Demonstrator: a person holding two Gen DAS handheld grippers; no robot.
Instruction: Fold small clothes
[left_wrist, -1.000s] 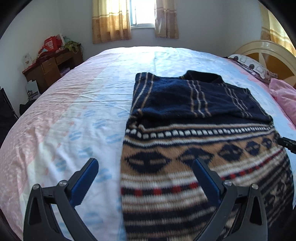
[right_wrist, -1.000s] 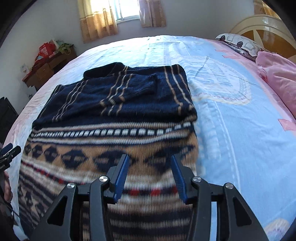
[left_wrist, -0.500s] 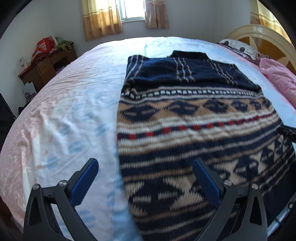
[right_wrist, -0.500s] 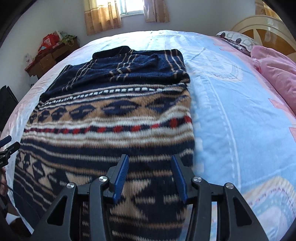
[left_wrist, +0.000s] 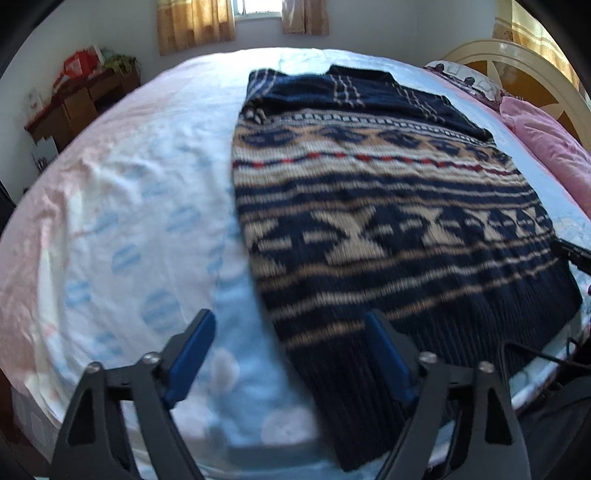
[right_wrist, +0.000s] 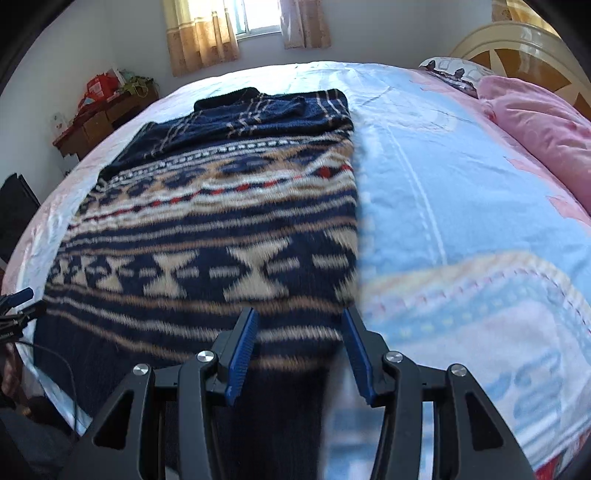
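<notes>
A knitted sweater (left_wrist: 388, 221) in navy, tan and cream, with a thin red line, lies flat on the bed, its sleeves folded across the far end. My left gripper (left_wrist: 290, 325) hovers over the sweater's near left hem corner. Its jaws are closing, with the sweater's edge below the gap and the pads clear of it. My right gripper (right_wrist: 300, 317) stands partly open over the same sweater (right_wrist: 221, 240) at its near right hem corner, gripping nothing. Each gripper's tip shows at the edge of the other's view.
The bed sheet (left_wrist: 129, 221) is pale blue and pink. A pink quilt (right_wrist: 535, 125), a pillow (right_wrist: 450, 70) and a cream headboard (right_wrist: 517, 44) lie at the right. A cluttered wooden desk (left_wrist: 81, 99) stands by the far left wall. A dark cable (left_wrist: 535, 354) hangs at the near bed edge.
Both grippers have drawn back from the sweater's middle to its near hem. The left gripper's jaws stand narrower than before. The right gripper's gap is the same.
</notes>
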